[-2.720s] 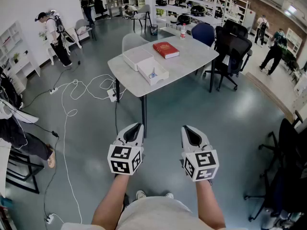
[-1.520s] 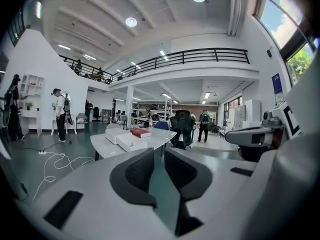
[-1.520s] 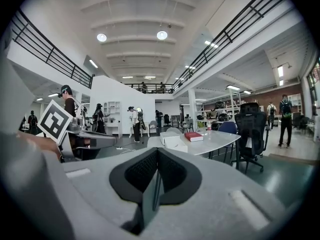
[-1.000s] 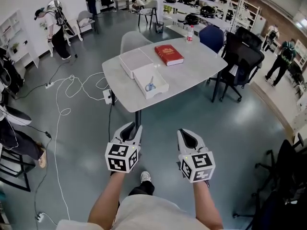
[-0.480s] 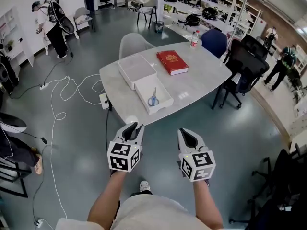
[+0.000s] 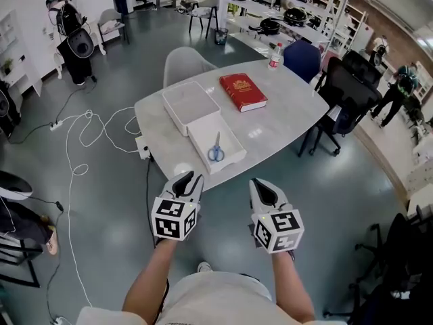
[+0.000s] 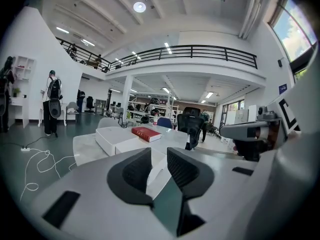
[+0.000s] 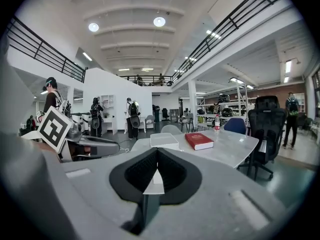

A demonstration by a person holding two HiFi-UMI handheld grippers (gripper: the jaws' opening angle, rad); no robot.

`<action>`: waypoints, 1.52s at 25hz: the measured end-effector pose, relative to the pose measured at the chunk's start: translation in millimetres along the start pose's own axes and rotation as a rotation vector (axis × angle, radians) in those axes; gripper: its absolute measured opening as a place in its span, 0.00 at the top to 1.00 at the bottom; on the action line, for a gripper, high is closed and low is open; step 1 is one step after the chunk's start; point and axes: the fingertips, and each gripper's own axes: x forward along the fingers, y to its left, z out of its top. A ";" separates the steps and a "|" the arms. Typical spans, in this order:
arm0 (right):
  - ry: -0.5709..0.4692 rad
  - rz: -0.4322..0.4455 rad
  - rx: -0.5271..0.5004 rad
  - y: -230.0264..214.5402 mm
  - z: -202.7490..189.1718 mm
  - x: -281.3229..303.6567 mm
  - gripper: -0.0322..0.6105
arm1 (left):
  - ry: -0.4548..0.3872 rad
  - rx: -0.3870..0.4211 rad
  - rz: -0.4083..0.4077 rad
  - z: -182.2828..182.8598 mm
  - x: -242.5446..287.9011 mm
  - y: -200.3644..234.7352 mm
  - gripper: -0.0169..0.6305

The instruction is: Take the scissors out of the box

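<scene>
While the blue-handled steel scissors point(image 6: 216, 149) lie in the open white rectangular box point(image 6: 231, 146) on the grey surface point(image 6: 284, 107), blades pointing away from me, my spread, empty left hand-held gripper point(image 6: 187, 179) looks slightly nearer than the pressed-together right hand-held gripper point(image 6: 261, 185).

Blue-handled scissors point(image 6: 216, 151) lie flat in the open white box point(image 6: 230, 135), handles nearest, at the table's point(image 6: 287, 114) near edge.

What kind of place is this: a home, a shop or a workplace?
Probably a large open workplace, an office or lab: black office chairs by the grey table, open shelving racks at the far side, a railed upper gallery overhead.
</scene>
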 end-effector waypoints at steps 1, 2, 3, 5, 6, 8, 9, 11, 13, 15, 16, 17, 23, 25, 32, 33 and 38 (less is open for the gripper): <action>-0.002 0.000 0.002 -1.8 0.9 4.6 0.94 | 0.003 0.005 -0.002 0.9 4.4 2.3 0.86; -0.003 0.000 0.002 -3.4 1.8 9.2 0.94 | 0.006 0.009 -0.004 1.4 8.7 4.6 0.86; -0.005 -0.001 0.000 -5.4 2.8 13.4 0.94 | 0.009 0.011 -0.005 1.6 12.9 6.8 0.86; -0.011 -0.002 -0.001 -10.5 5.6 20.5 0.94 | 0.014 0.013 -0.006 2.3 21.7 9.7 0.86; -0.014 -0.002 -0.002 -13.6 6.9 23.5 0.94 | 0.017 0.014 -0.007 2.9 25.9 10.0 0.86; -0.016 0.003 -0.004 -19.4 8.4 30.1 0.94 | 0.022 0.018 -0.007 3.6 33.8 10.2 0.86; -0.017 0.007 -0.006 -21.6 8.8 34.4 0.94 | 0.024 0.019 -0.005 3.9 37.4 11.3 0.86; -0.020 0.023 -0.007 -24.5 10.0 43.5 0.94 | 0.027 0.019 0.003 4.4 44.0 15.1 0.86; -0.024 0.043 -0.008 -27.8 11.2 53.2 0.94 | 0.031 0.018 0.015 4.6 50.7 19.2 0.86; -0.025 0.065 -0.010 -34.8 11.7 65.5 0.94 | 0.034 0.016 0.029 4.6 60.5 22.9 0.86; -0.025 0.077 -0.012 -39.4 12.0 72.8 0.94 | 0.036 0.015 0.037 4.6 66.7 24.8 0.86; -0.024 0.090 -0.013 -44.3 12.5 80.5 0.94 | 0.039 0.013 0.046 4.8 73.4 26.6 0.86; -0.003 0.173 -0.022 -72.8 20.7 125.3 0.94 | 0.081 -0.004 0.113 4.1 112.2 33.6 0.86; 0.008 0.211 -0.028 -81.6 22.2 140.9 0.94 | 0.097 -0.019 0.136 2.3 126.2 35.5 0.86; 0.047 0.329 -0.047 -107.7 29.1 187.5 0.94 | 0.200 -0.074 0.213 -12.4 165.2 44.3 0.86; 0.052 0.345 -0.048 -110.7 29.9 193.6 0.94 | 0.219 -0.075 0.221 -14.7 170.2 45.2 0.86; 0.073 0.427 -0.049 -121.8 29.9 225.3 0.94 | 0.327 -0.075 0.253 -29.1 195.1 49.1 0.86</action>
